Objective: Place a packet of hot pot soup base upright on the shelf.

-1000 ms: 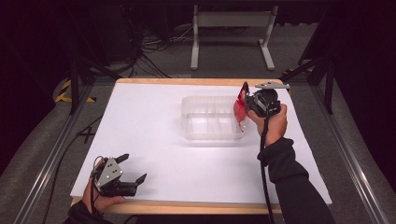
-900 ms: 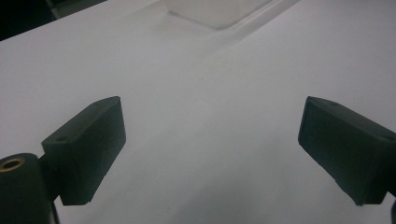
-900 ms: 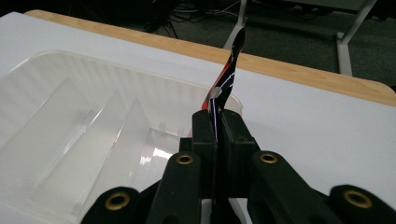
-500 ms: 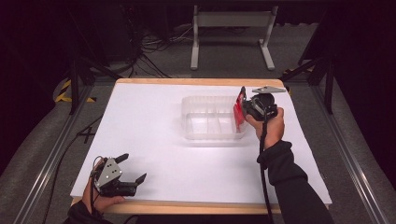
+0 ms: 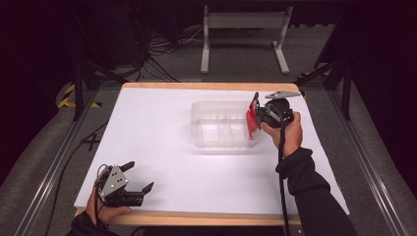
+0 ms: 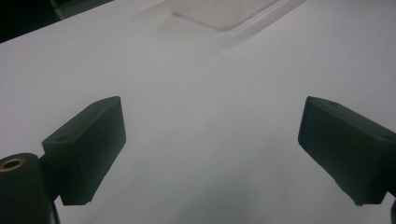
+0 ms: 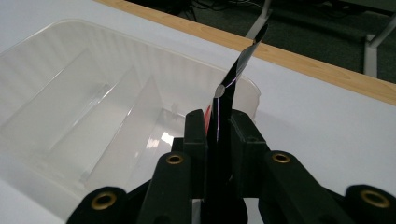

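Note:
A clear plastic tray (image 5: 221, 143) with dividers lies on the white table, right of centre. At its right end my right gripper (image 5: 256, 116) holds a thin red packet (image 5: 252, 121) upright over the rim. In the right gripper view the packet (image 7: 227, 95) stands edge-on between the pads, above the tray (image 7: 46, 29). The jaws of my right gripper (image 7: 218, 122) have just been opening slightly, and the packet is still pinched between them. My left gripper (image 5: 139, 176) rests open at the table's near left corner, with bare table between the jaws of the left gripper (image 6: 210, 140).
The table's wooden edge (image 5: 206, 86) runs along the far side, with a metal stand (image 5: 243, 29) and cables on the floor behind. Metal rails (image 5: 54, 162) flank the table. A cable trails from the right gripper along the sleeve (image 5: 314, 196).
The red packet sits slightly lower and more edge-on at the tray's right end. The left gripper has kept still.

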A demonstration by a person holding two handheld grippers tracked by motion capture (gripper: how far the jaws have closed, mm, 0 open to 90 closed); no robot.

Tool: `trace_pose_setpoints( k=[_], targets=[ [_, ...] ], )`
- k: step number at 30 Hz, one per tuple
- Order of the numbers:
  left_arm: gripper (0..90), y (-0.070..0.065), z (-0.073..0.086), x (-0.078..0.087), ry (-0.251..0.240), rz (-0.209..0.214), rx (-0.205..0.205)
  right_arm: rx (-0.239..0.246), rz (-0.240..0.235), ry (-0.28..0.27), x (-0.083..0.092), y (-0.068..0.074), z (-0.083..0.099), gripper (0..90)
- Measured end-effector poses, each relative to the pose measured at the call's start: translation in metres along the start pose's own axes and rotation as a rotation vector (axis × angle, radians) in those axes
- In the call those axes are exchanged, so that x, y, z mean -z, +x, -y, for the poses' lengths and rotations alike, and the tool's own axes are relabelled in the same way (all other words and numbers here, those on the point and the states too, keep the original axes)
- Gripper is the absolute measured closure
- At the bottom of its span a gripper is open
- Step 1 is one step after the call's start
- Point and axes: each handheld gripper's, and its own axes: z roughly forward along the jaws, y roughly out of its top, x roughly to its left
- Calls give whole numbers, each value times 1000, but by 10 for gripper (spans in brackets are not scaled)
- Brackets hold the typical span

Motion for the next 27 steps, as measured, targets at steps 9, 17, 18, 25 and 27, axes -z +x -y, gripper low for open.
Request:
trace_pose_setpoints(
  k=[9, 17, 18, 25, 27],
  targets=[
    [82, 1, 0, 1, -7, -4, 4, 26, -23, 25, 5, -3, -1, 760],
    [82, 1, 0, 1, -5, -5, 4, 43, -40, 30, 10, -3, -1, 736],
    [82, 1, 0, 1, -3, -6, 2, 46, -50, 31, 12, -4, -1, 732],
    [81, 0, 0, 1, 2, -7, -6, 66, -68, 29, 18, -5, -1, 729],
    [82, 0, 0, 1, 2, -9, -6, 73, -72, 32, 20, -5, -1, 729]
  ],
)
